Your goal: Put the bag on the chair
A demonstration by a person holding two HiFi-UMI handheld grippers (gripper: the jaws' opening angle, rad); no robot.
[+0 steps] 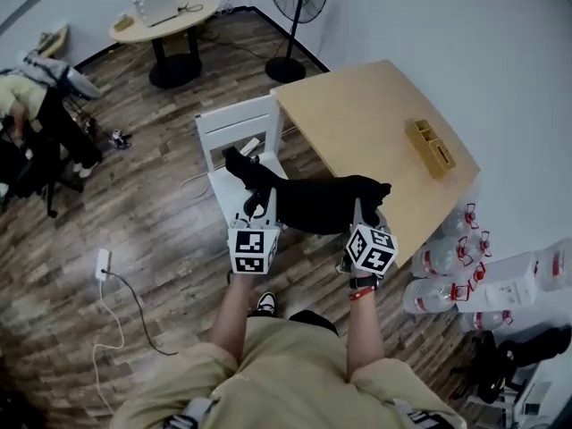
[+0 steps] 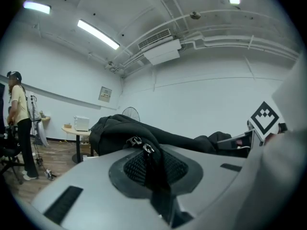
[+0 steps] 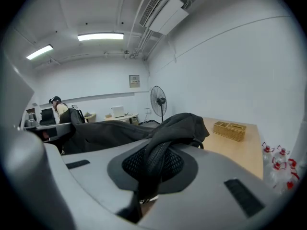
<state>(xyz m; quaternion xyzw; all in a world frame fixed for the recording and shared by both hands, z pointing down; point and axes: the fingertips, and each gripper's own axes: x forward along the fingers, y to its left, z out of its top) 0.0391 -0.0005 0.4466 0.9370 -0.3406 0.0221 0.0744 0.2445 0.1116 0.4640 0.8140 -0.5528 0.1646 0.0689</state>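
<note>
A black bag (image 1: 313, 201) hangs stretched between my two grippers, over the seat of a white chair (image 1: 234, 134) and beside the table's near corner. My left gripper (image 1: 261, 211) is shut on the bag's zipper end; the fabric and zipper pulls (image 2: 139, 143) show between its jaws. My right gripper (image 1: 365, 214) is shut on a ribbed black strap (image 3: 158, 159) of the bag. In the right gripper view the bag (image 3: 124, 131) runs off to the left toward the other gripper.
A light wooden table (image 1: 375, 123) with a wicker box (image 1: 430, 147) stands right of the chair. Water bottles (image 1: 447, 275) crowd the floor at the right. A fan (image 1: 295, 16), a round table (image 1: 165, 21) and a seated person (image 1: 36, 123) are farther off. A power strip (image 1: 102, 264) lies on the floor.
</note>
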